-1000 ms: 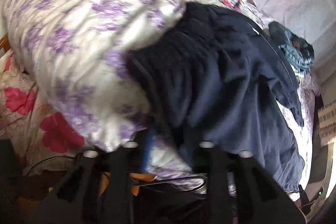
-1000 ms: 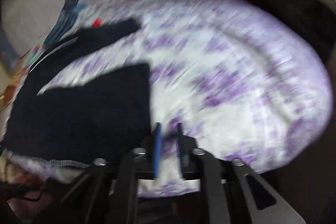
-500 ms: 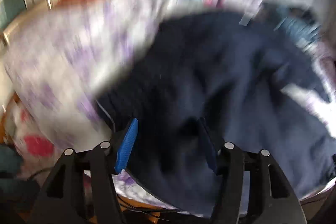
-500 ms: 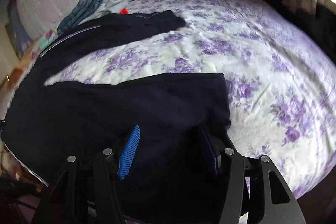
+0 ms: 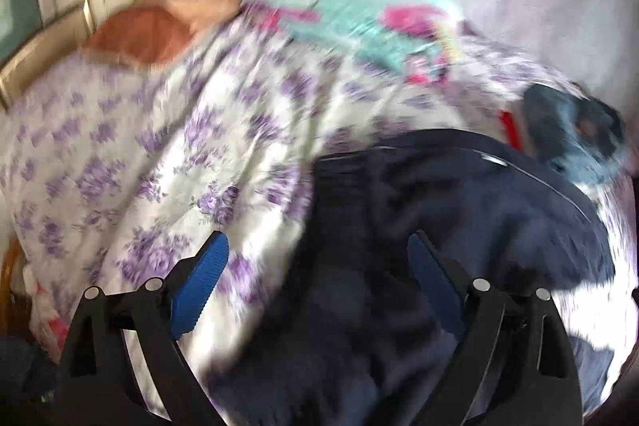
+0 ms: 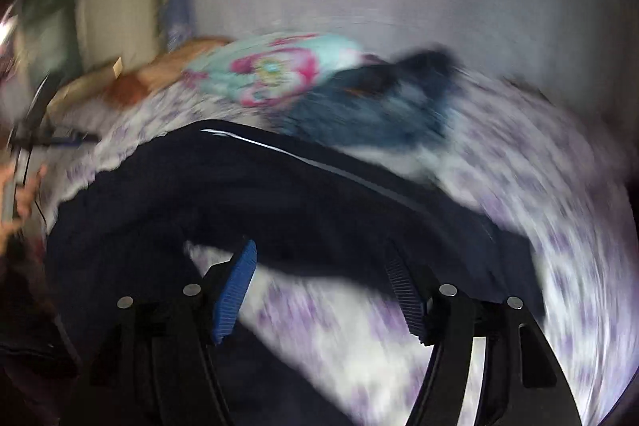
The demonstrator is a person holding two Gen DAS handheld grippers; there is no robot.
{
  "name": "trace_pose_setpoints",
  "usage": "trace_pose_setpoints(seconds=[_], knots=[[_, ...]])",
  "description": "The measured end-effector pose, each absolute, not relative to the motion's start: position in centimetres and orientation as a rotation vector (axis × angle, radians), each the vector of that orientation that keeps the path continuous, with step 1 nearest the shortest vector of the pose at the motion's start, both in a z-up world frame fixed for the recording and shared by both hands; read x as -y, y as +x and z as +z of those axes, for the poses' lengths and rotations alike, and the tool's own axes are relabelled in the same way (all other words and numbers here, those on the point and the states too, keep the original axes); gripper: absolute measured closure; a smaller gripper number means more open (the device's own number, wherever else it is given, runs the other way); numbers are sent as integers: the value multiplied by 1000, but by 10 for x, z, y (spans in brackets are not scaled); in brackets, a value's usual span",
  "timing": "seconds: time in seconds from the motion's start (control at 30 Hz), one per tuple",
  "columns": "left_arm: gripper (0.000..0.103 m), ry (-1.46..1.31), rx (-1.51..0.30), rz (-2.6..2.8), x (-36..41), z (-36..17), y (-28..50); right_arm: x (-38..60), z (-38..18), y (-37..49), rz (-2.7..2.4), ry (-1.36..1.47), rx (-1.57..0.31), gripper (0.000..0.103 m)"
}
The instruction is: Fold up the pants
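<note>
Dark navy pants (image 5: 439, 210) with a thin white side stripe lie spread on a bed with a white and purple flowered cover (image 5: 167, 146). My left gripper (image 5: 315, 258) is open, its blue pads wide apart over the waist end of the pants and the cover's edge. In the right wrist view the pants (image 6: 279, 194) lie across the bed; my right gripper (image 6: 323, 266) is open and empty above one leg and the cover (image 6: 559, 226). Both views are blurred by motion.
A turquoise and pink folded cloth (image 5: 359, 18) and an orange pillow (image 5: 159, 30) lie at the head of the bed. A blue denim garment (image 5: 575, 138) lies beyond the pants, also in the right wrist view (image 6: 383, 106). A pale wall stands behind.
Both grippers have opened wide, from shut a second ago, and both cameras have swung up to look farther across the bed towards the wall.
</note>
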State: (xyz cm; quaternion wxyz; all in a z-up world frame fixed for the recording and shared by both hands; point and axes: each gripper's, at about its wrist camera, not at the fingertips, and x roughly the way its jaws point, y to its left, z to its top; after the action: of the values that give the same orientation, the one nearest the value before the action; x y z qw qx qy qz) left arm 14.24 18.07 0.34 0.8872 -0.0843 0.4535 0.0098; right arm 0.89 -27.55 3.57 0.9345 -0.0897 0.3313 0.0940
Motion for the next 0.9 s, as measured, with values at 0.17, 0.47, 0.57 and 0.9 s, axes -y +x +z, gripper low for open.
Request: trace_pose_setpoints(seconds=[0.17, 0.47, 0.57, 0.9], knots=[[19, -212, -1092, 13, -193, -37, 202, 215, 21, 115, 249, -408, -716, 36], [21, -240, -1172, -50, -181, -57, 242, 214, -15, 195, 214, -516, -807, 48], [33, -253, -1186, -75, -177, -56, 248, 227, -7, 198, 224, -452, -826, 91], [32, -280, -1192, -199, -164, -38, 238, 220, 3, 183, 344, -501, -809, 67]])
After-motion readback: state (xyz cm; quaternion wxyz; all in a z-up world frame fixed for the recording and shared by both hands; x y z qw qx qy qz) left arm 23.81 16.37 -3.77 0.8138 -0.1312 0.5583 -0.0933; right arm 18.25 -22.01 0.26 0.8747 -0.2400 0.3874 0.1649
